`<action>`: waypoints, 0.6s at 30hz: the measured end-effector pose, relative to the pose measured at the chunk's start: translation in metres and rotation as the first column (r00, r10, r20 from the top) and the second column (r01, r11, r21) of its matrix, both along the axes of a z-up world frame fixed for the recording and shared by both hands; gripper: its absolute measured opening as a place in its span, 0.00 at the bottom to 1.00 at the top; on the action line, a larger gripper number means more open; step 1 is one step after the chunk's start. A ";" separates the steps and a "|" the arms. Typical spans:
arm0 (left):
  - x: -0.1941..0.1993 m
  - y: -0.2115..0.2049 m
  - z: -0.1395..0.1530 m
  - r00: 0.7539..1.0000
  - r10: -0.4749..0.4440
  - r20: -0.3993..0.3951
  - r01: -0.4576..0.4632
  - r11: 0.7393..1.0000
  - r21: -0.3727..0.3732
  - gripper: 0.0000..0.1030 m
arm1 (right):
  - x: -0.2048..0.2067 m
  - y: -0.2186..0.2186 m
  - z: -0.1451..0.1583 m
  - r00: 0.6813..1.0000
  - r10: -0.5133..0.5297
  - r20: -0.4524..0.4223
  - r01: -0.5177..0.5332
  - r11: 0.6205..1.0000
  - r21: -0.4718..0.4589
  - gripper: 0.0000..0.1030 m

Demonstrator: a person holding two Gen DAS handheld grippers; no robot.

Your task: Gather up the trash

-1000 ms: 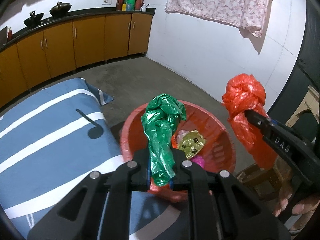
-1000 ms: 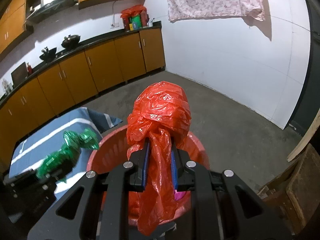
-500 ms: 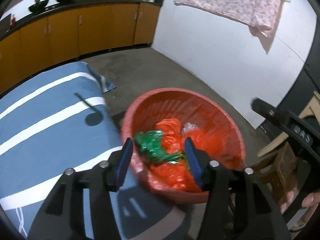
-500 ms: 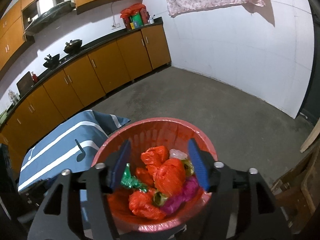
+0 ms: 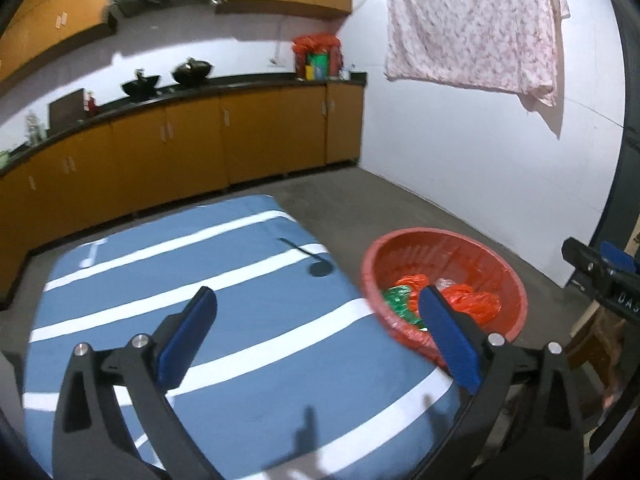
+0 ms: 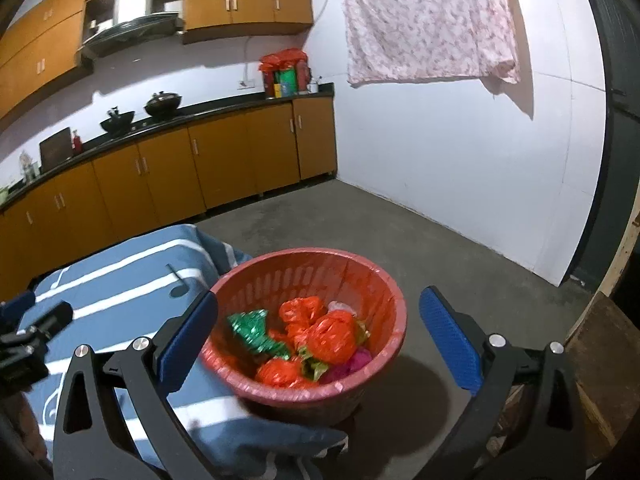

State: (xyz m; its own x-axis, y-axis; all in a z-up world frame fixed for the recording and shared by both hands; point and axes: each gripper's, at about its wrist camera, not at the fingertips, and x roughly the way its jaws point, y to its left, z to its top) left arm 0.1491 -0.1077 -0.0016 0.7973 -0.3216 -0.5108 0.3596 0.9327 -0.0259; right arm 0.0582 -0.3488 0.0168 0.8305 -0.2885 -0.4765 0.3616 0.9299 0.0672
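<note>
Left tongs (image 5: pixel 316 332): jaws opening, spread wide, nothing between the blue pads; angled downward over the striped blue cloth (image 5: pixel 200 280), with the basket at its right finger.
Right tongs (image 6: pixel 318 340): jaws opening, spread wide, no pad touching anything; angled downward, with the basket framed between the two fingers but lying beyond them.
Red basket (image 6: pixel 304 268): round, slotted wall, standing at the edge of the cloth-covered surface, beside the concrete floor (image 6: pixel 400 240).
Trash: crumpled orange bags (image 6: pixel 334 334), a green bag (image 6: pixel 252 326) and a pink piece (image 6: pixel 356 360) lie inside the basket, piled together.
Relation of tongs: the right tongs appears at the right edge of the left wrist view (image 5: pixel 608 272); the two are well apart.
Surroundings: orange cabinets (image 6: pixel 240 152) under a dark counter with two black pans (image 6: pixel 160 102); a floral cloth (image 6: pixel 424 20) hangs on the white wall.
Obstructions: wooden pieces (image 6: pixel 600 352) stand just right of the right tongs.
</note>
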 end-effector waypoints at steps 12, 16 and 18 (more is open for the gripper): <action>-0.070 0.060 0.002 0.983 0.151 0.105 -0.157 0.986 0.049 0.96 | -0.044 0.052 -0.001 0.998 0.063 0.026 -0.061 0.995 -0.073 0.97; -0.082 0.071 0.000 0.977 0.186 0.103 -0.192 0.980 0.049 0.96 | -0.053 0.059 -0.004 0.997 0.068 0.027 -0.067 0.997 -0.031 0.97; -0.089 0.078 -0.001 0.974 0.203 0.100 -0.208 0.977 0.040 0.96 | -0.056 0.065 -0.005 0.997 0.069 0.026 -0.068 0.997 -0.031 0.97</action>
